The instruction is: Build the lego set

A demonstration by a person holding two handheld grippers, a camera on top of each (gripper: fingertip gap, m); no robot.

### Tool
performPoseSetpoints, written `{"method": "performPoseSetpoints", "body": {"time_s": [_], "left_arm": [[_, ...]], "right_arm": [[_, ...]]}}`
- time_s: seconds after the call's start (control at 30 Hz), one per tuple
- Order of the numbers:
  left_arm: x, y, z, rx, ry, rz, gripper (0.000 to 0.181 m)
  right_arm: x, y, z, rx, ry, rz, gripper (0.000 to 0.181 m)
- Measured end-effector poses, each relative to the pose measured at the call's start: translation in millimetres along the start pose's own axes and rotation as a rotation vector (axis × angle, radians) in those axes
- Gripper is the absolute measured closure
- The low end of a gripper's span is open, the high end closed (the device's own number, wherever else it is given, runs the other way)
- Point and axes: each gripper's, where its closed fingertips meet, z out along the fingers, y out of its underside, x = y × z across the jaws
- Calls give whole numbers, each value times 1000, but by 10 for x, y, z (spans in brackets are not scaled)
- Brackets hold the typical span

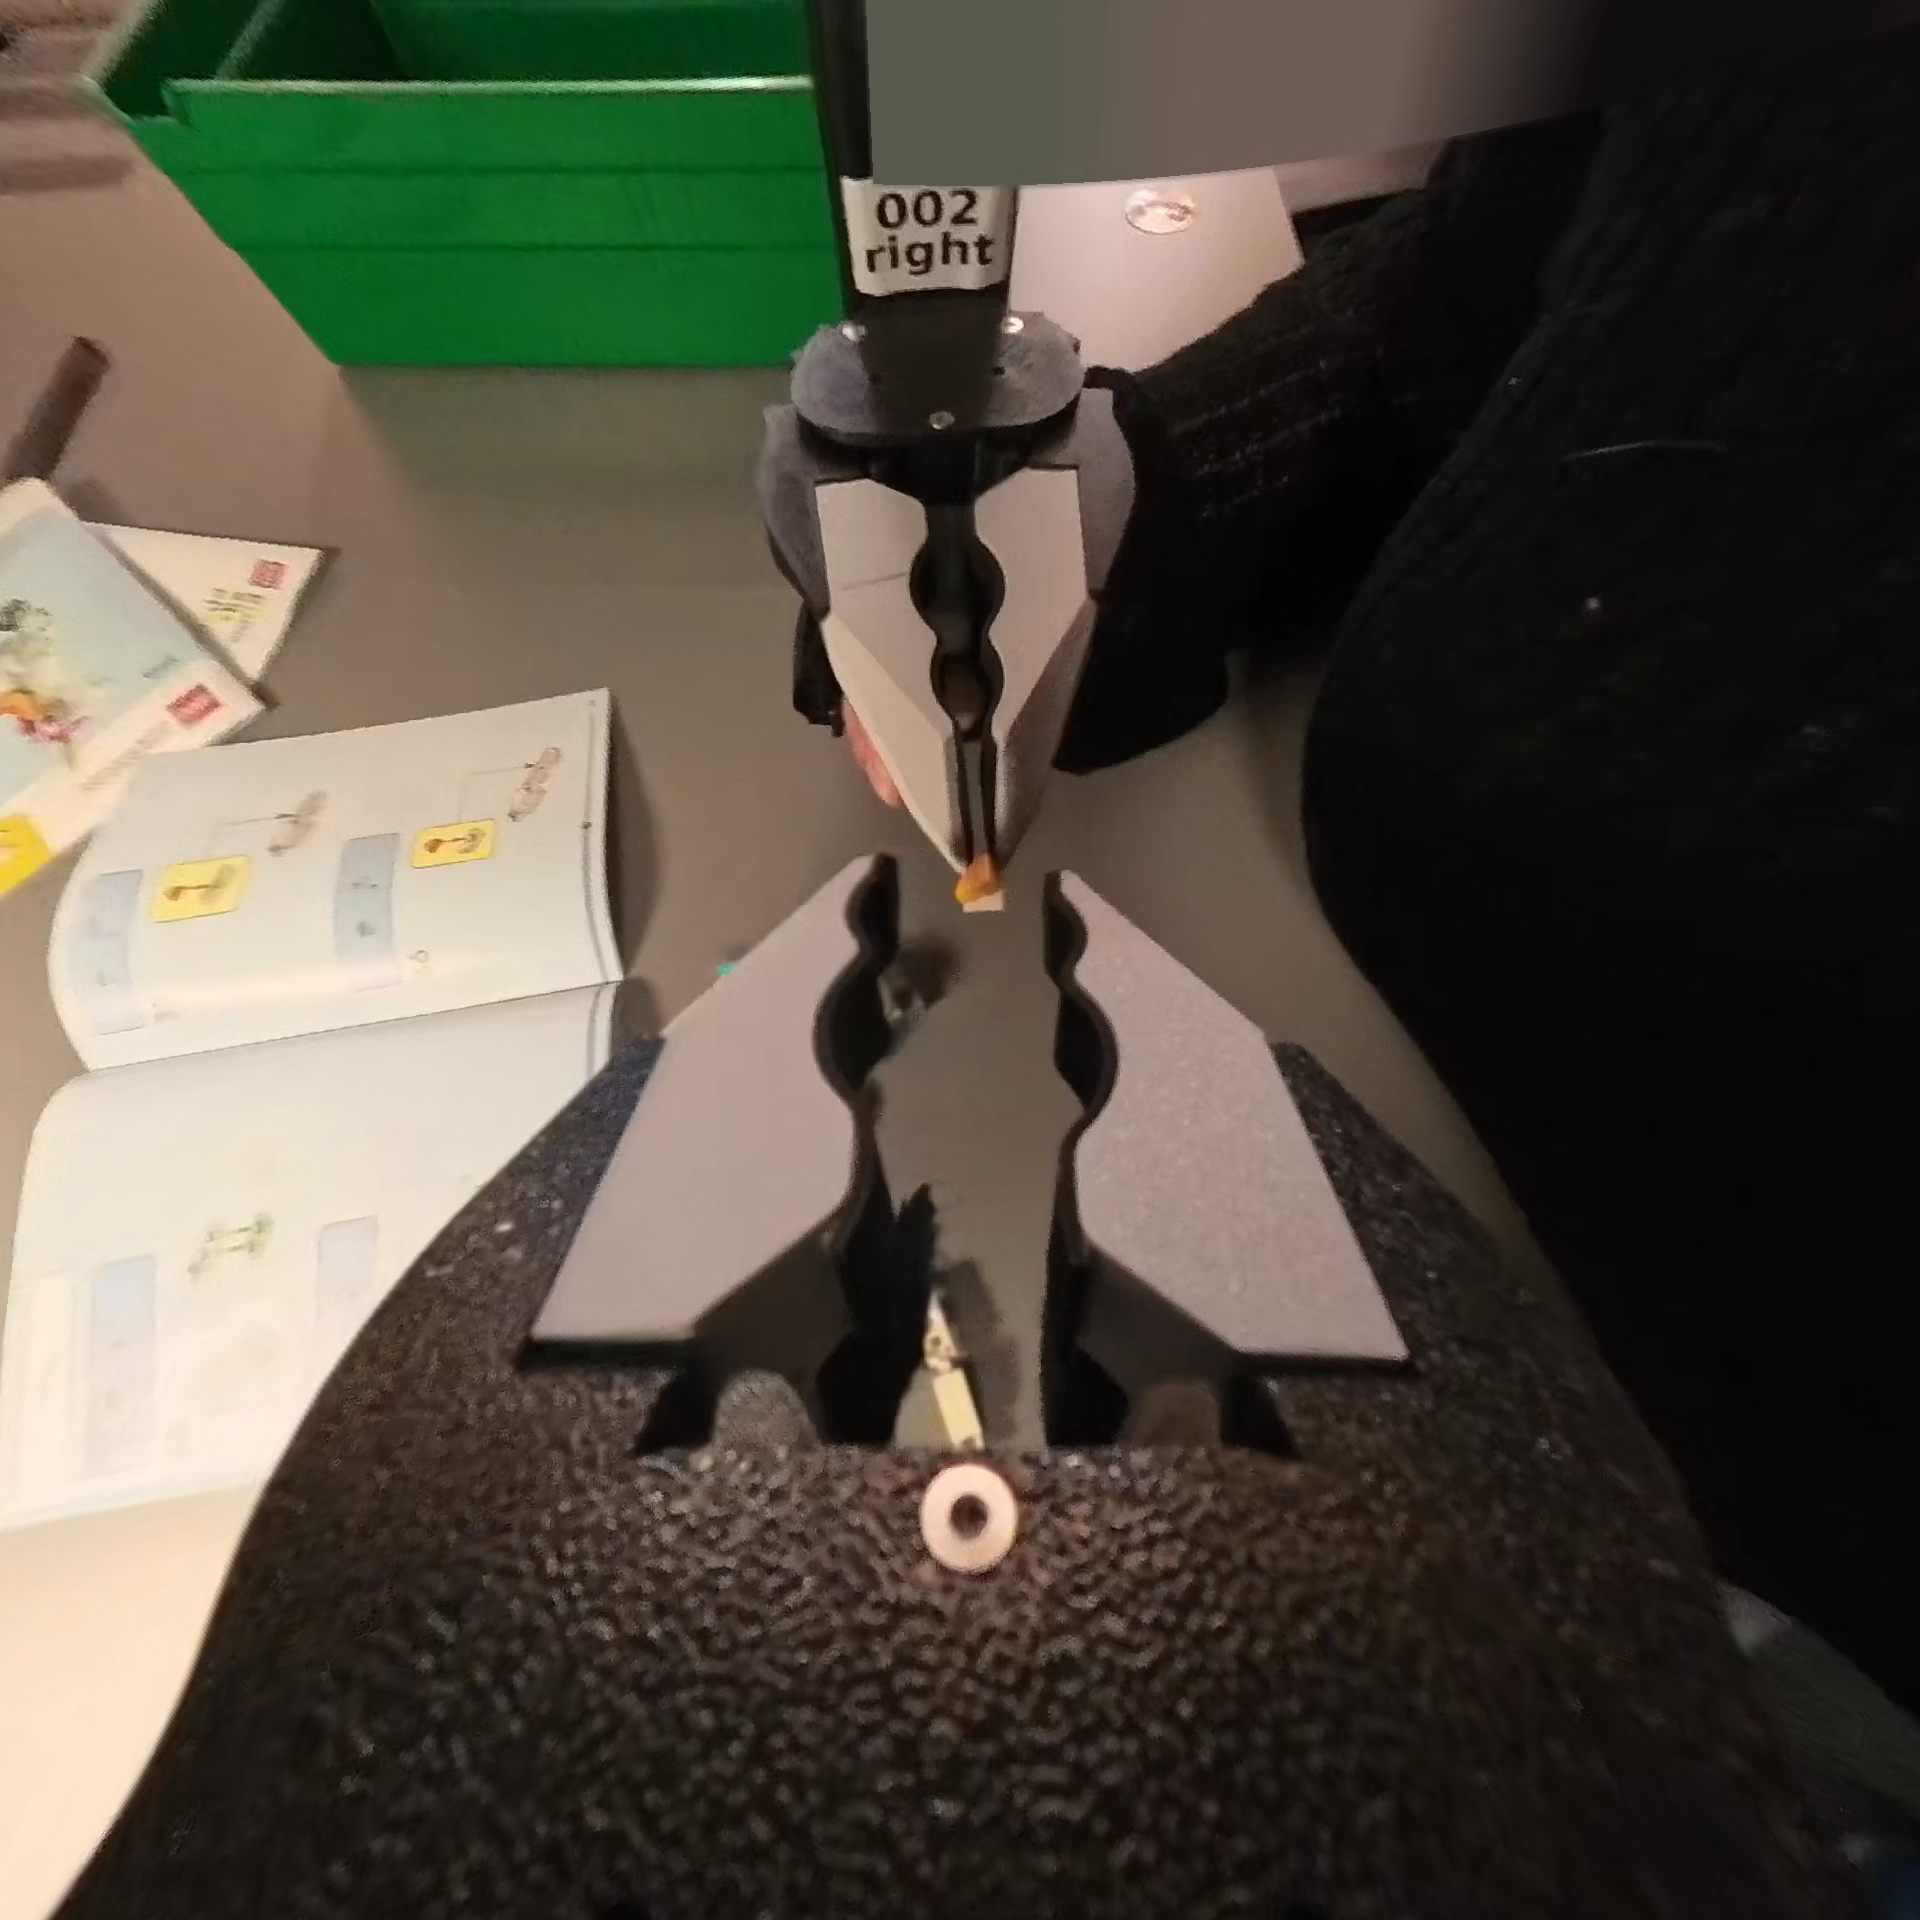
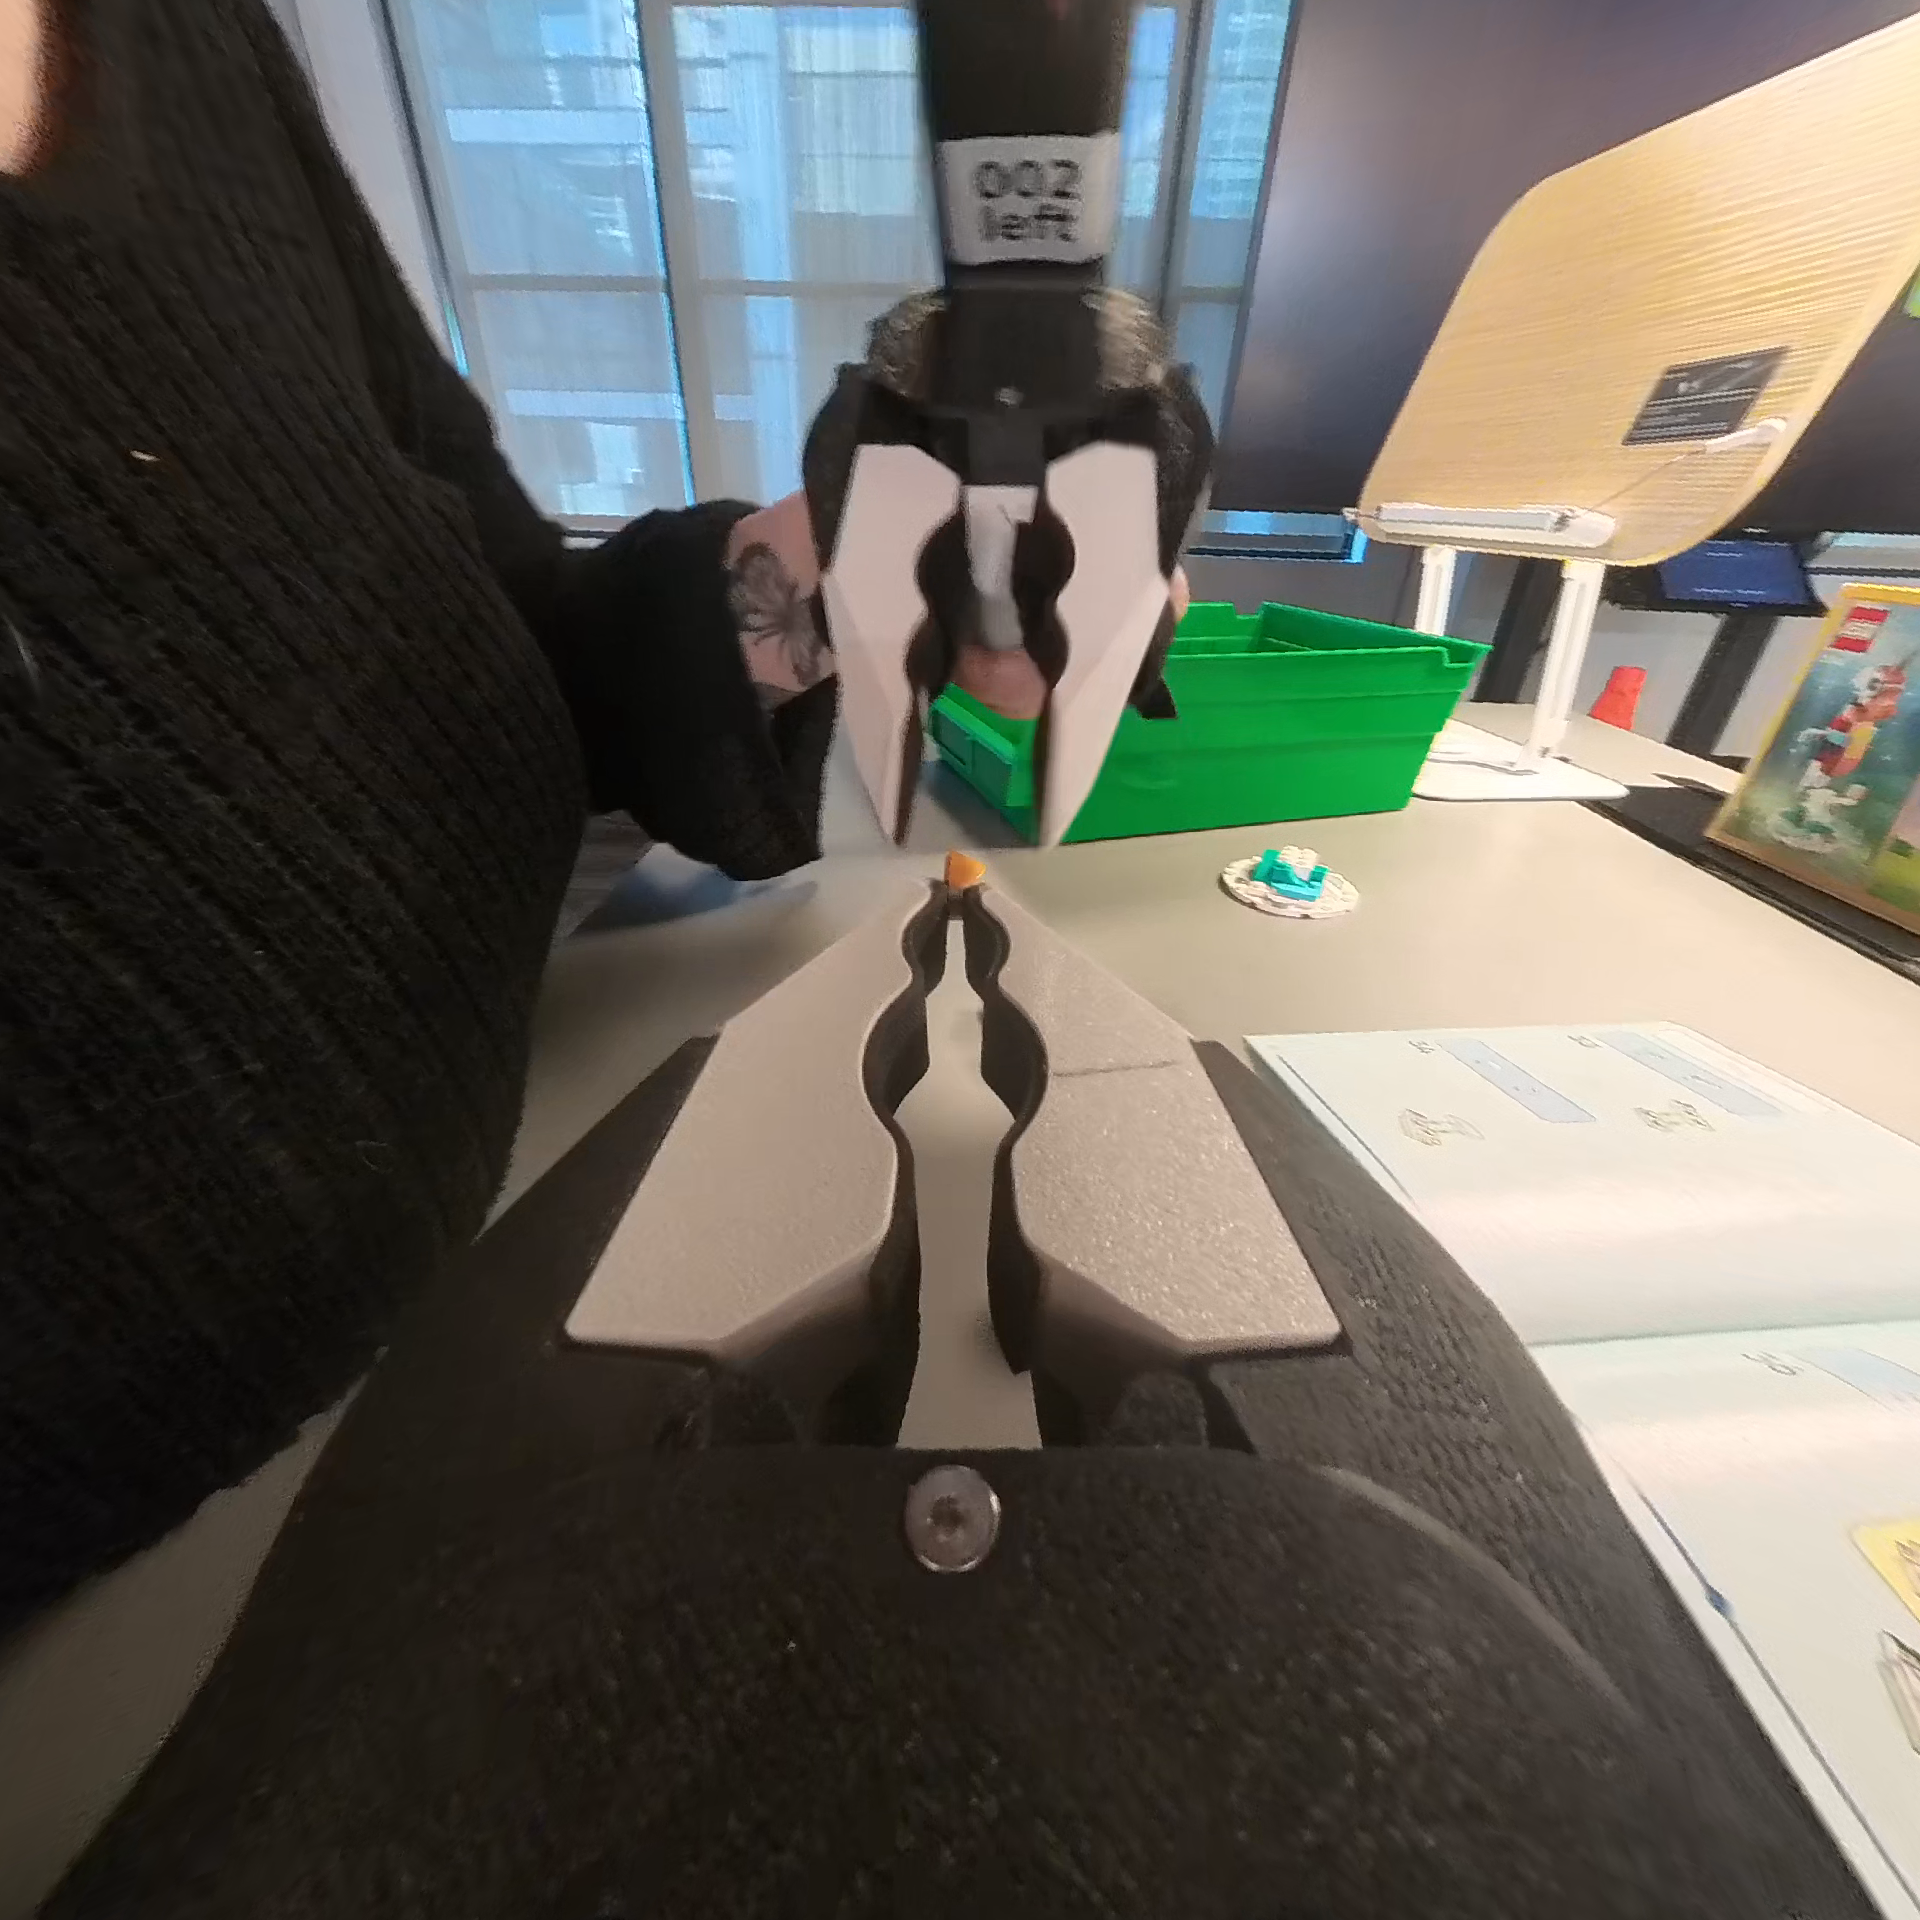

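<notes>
My right gripper (image 2: 954, 902) is shut on a small orange piece (image 2: 961, 871) that sticks out past its tips. In the left wrist view the right gripper (image 1: 977, 847) points down at me, and the orange piece (image 1: 977, 883) has a pale part under it. My left gripper (image 1: 968, 875) is open, tip to tip with the right one, and the piece hangs just in front of its gap without touching either finger. In the right wrist view the left gripper (image 2: 975, 834) hangs open just above the piece. A small teal and white lego build (image 2: 1288, 883) sits on the grey table (image 2: 1455, 935).
A green bin (image 1: 520, 208) stands at the back of the table and also shows in the right wrist view (image 2: 1299, 717). An open instruction booklet (image 1: 343, 883) lies beside the grippers, with more booklets (image 1: 104, 665) further left. The set's box (image 2: 1829, 748) stands at the right. Black sleeves (image 2: 260, 727) are close by.
</notes>
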Motion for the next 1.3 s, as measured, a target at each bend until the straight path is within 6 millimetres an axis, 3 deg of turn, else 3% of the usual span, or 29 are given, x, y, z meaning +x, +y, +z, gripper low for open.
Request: {"method": "performPoseSetpoints", "body": {"time_s": [0.03, 0.13, 0.27, 0.43, 0.7, 1.3], "left_arm": [[-26, -8, -16, 16, -42, 29, 145], [-181, 24, -53, 76, -279, 227, 121], [-255, 186, -96, 96, -592, 607, 130], [-74, 152, -26, 106, -725, 889, 136], [6, 48, 61, 123, -672, 976, 143], [-71, 37, 88, 82, -727, 1047, 175]], "right_arm": [[16, 3, -4, -3, 9, -1, 181], [51, 14, -13, -13, 31, -14, 181], [66, 23, -10, -20, 42, -18, 181], [78, 22, -12, -19, 47, -16, 181], [62, 29, -5, -25, 39, -19, 181], [37, 16, -12, -17, 28, 3, 181]]}}
